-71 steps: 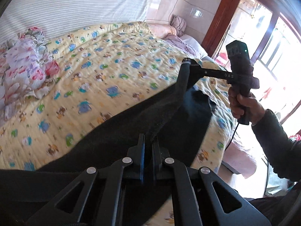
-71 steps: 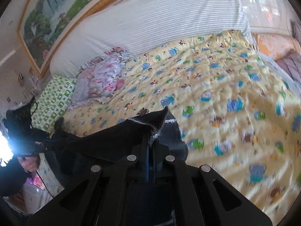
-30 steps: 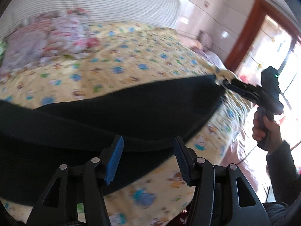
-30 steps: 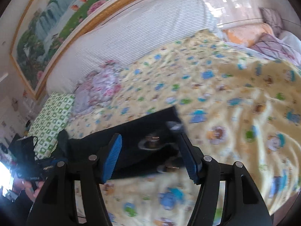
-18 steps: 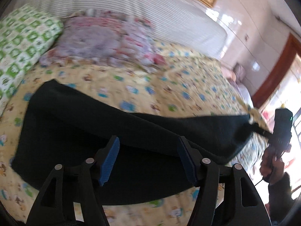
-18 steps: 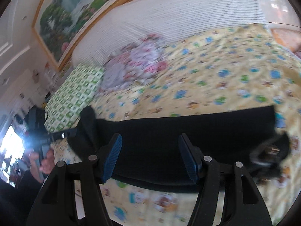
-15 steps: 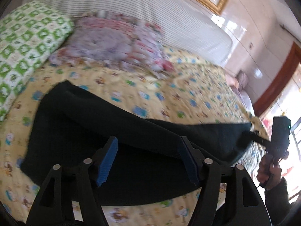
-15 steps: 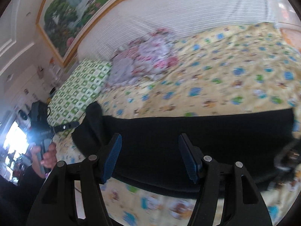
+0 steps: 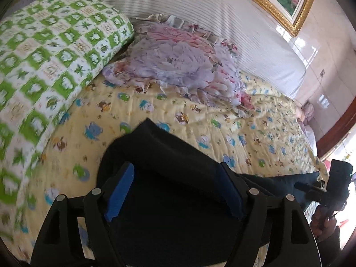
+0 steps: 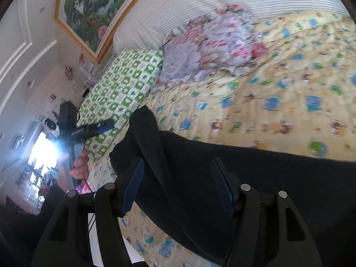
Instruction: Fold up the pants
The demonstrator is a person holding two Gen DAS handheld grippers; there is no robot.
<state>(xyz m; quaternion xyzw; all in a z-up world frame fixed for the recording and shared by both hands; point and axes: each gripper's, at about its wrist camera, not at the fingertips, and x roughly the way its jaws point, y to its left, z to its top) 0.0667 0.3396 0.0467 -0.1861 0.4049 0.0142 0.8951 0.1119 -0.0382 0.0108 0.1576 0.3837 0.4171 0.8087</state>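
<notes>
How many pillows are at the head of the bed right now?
2. The green checked pillow lies at the far left by the headboard; the floral ruffled pillow sits just right of it, touching it. More could be hidden outside the views.

Both claws, left (image 9: 174,191) and right (image 10: 178,185), now unclamped (jaws wide), pants (image 9: 178,200) dropped onto the bed.

Pants (image 9: 178,166) lay across the quilt's (image 9: 222,120) near edge, two pillows (image 9: 178,60) behind them, headboard (image 9: 200,11) beyond.
</notes>
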